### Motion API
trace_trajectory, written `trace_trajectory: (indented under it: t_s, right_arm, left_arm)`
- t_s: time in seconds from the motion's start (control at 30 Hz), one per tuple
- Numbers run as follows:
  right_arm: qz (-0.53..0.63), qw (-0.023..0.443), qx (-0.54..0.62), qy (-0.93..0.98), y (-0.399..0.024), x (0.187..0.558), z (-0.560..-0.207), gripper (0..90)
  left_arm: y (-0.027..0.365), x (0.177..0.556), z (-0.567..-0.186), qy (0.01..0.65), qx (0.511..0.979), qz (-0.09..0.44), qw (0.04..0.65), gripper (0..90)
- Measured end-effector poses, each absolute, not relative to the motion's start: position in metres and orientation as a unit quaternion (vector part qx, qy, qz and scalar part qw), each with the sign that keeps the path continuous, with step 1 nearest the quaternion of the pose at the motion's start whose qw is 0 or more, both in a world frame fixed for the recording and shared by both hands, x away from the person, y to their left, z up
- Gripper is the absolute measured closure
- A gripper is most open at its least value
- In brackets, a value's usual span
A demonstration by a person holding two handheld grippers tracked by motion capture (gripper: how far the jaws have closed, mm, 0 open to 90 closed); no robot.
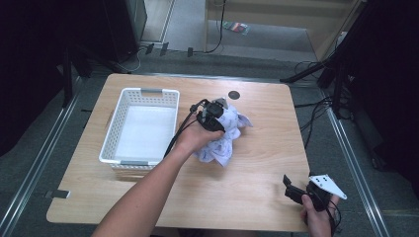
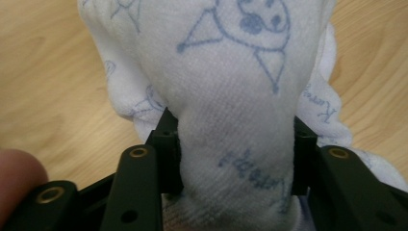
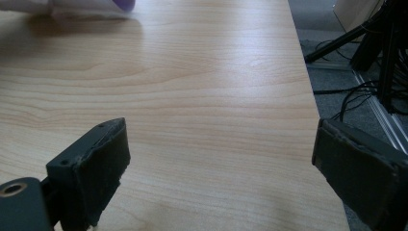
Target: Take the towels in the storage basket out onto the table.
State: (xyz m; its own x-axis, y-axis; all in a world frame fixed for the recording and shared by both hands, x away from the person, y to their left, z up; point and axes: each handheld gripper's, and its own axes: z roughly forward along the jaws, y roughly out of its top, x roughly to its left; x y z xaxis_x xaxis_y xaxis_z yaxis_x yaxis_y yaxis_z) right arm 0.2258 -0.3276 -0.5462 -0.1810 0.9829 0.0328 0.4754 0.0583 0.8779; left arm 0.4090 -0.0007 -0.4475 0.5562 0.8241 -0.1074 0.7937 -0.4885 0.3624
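Observation:
A crumpled white cloth with blue line drawings lies on the wooden table, just right of the basket. My left gripper points down into its top. In the left gripper view the cloth bulges up between the two black jaws, and the left gripper presses on it from both sides. My right gripper rests near the table's front right corner, held in a hand. In the right gripper view the right gripper stands open over bare wood, with an edge of the cloth far off.
A white plastic basket with a slotted wall stands on the left half of the table. A small dark disc lies near the far edge. Stands and cables sit on the floor to the right.

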Motion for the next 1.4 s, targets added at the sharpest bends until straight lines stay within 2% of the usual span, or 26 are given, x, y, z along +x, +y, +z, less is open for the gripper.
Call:
trace_trajectory:
  t_s: [0.1, 0.13, 0.2, 0.23, 0.27, 0.33, 0.4, 0.7, 0.87, 1.4]
  right_arm:
    - [0.401, 0.316, 0.556, 0.656, -0.328, 0.226, -0.546, 6.0]
    - [0.401, 0.316, 0.556, 0.655, -0.328, 0.226, -0.546, 6.0]
    - [0.402, 0.315, 0.557, 0.655, -0.328, 0.226, -0.546, 6.0]
    - [0.401, 0.315, 0.557, 0.655, -0.328, 0.226, -0.546, 6.0]
    - [0.401, 0.316, 0.557, 0.656, -0.328, 0.226, -0.546, 6.0]
    - [0.401, 0.315, 0.557, 0.656, -0.328, 0.226, -0.546, 6.0]
    - [0.401, 0.315, 0.557, 0.656, -0.328, 0.226, -0.546, 6.0]
    - [0.399, 0.315, 0.557, 0.657, -0.327, 0.226, -0.546, 6.0]
    - [0.399, 0.314, 0.556, 0.658, -0.327, 0.226, -0.546, 6.0]
    - [0.397, 0.315, 0.557, 0.658, -0.326, 0.226, -0.546, 6.0]
  left_arm:
    - [0.000, 0.409, -0.451, 0.468, 0.862, 0.035, 0.192, 42.4]
    - [-0.001, 0.409, -0.452, 0.469, 0.861, 0.031, 0.195, 42.4]
    - [0.000, 0.408, -0.452, 0.476, 0.855, 0.022, 0.205, 27.6]
    - [0.000, 0.408, -0.450, 0.479, 0.850, 0.018, 0.216, 24.1]
    - [0.001, 0.408, -0.447, 0.480, 0.850, 0.008, 0.217, 11.1]
    - [0.001, 0.407, -0.446, 0.479, 0.850, 0.007, 0.218, 7.8]
    - [0.004, 0.405, -0.443, 0.474, 0.854, 0.015, 0.214, 0.0]
    - [0.029, 0.398, -0.423, 0.471, 0.851, 0.049, 0.228, 0.0]
    - [0.057, 0.395, -0.408, 0.482, 0.839, 0.065, 0.243, 0.0]
    - [0.138, 0.376, -0.402, 0.513, 0.817, 0.109, 0.240, 0.0]
